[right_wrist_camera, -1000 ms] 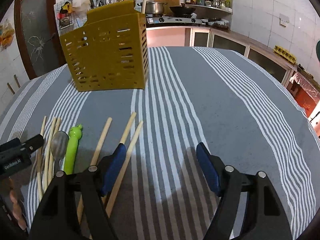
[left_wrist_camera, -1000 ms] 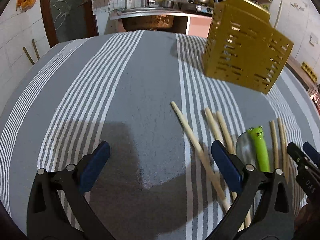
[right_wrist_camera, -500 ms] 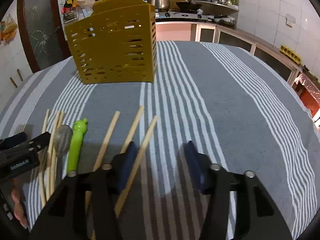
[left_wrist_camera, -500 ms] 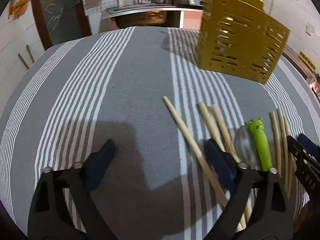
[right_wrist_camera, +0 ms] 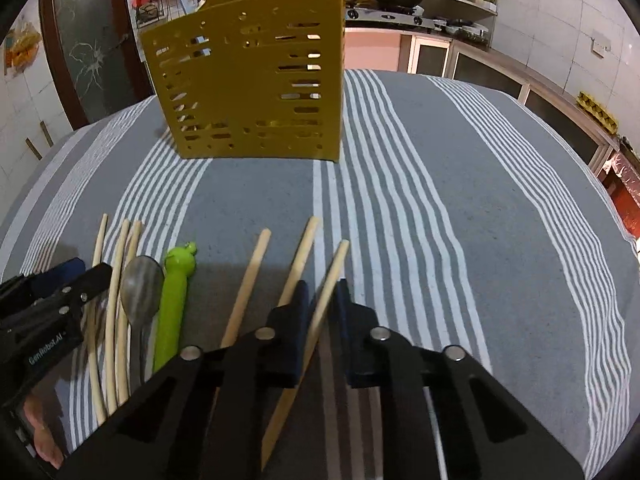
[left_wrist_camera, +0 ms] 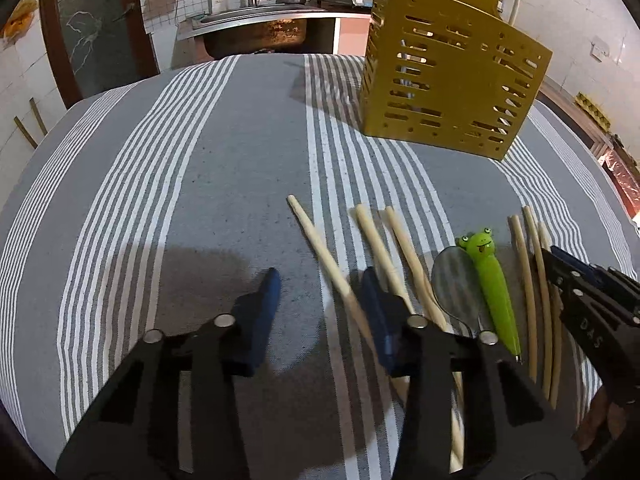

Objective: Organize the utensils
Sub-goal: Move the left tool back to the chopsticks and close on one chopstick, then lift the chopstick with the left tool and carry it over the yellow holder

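Several wooden chopsticks, a spoon [left_wrist_camera: 456,280] and a green frog-headed utensil [left_wrist_camera: 494,292] lie in a row on the striped cloth. A yellow slotted utensil holder [left_wrist_camera: 448,76] stands upright behind them; it also shows in the right wrist view [right_wrist_camera: 256,80]. My left gripper [left_wrist_camera: 322,284] is open, its fingers either side of the leftmost chopstick [left_wrist_camera: 316,240]. My right gripper [right_wrist_camera: 322,294] is nearly shut around the rightmost chopstick [right_wrist_camera: 332,276], which runs between its blue pads. The spoon [right_wrist_camera: 142,288] and green utensil [right_wrist_camera: 176,292] lie to its left.
The grey and white striped tablecloth [left_wrist_camera: 200,184] covers the whole table. A kitchen counter with sink [left_wrist_camera: 256,24] and stove [right_wrist_camera: 392,16] lies beyond the far edge. Each gripper shows at the edge of the other's view: the right one [left_wrist_camera: 592,304] and the left one [right_wrist_camera: 44,308].
Both grippers have narrowed. The right one closed in around the rightmost chopstick and moved forward. The left one narrowed around the leftmost chopstick.
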Motion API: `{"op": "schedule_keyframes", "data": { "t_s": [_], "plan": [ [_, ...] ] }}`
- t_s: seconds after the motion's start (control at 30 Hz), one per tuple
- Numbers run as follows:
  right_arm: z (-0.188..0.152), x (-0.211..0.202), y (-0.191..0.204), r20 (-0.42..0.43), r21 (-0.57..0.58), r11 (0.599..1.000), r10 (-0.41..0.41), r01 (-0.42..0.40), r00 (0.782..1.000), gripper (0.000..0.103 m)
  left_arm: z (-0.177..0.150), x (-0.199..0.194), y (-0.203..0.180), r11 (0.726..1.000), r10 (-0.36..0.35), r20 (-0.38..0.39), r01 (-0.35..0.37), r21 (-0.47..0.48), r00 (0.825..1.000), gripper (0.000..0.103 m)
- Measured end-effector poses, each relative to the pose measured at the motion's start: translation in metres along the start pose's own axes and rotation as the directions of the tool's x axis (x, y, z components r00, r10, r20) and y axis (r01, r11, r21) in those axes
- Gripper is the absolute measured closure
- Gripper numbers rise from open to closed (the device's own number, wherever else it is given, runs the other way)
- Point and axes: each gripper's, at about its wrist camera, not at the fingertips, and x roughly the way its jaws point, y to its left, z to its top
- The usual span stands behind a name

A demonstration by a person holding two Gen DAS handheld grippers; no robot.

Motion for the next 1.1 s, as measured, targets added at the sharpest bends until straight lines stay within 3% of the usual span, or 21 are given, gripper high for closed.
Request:
{"op": "schedule_keyframes", "data": {
  "t_s": [0.03, 0.1, 0.37, 0.43, 1.1],
  "plan": [
    [-0.002, -0.001, 0.001, 0.011, -0.003, 1.0, -0.004, 0.004, 1.0, 0.09, -0.002, -0.001, -0.001, 1.0, -0.007, 0.008, 0.007, 0.005, 1.0, 0.077],
    [-0.005, -0.003, 0.001, 0.02, -0.001, 1.0, 0.007, -0.007, 1.0, 0.091, -0.007, -0.003, -0.003, 1.0, -0.011, 0.021, 0.011, 0.013, 1.0, 0.083],
    [-0.005, -0.005, -0.004, 0.031, 0.029, 0.999, 0.038, -0.039, 0.999, 0.096, -0.004, -0.004, -0.002, 0.999, -0.03, 0.022, 0.03, 0.023, 0.999, 0.09],
    [-0.006, -0.005, -0.007, 0.034, 0.031, 0.999, 0.042, -0.043, 0.999, 0.096, -0.001, -0.003, 0.002, 0.999, -0.036, 0.02, 0.036, 0.024, 0.999, 0.098],
    [-0.002, 0.0, -0.007, 0.016, -0.004, 0.999, 0.034, -0.033, 0.999, 0.096, 0.003, 0.002, 0.006, 0.999, -0.041, 0.02, 0.041, 0.009, 0.999, 0.099]
  ]
}}
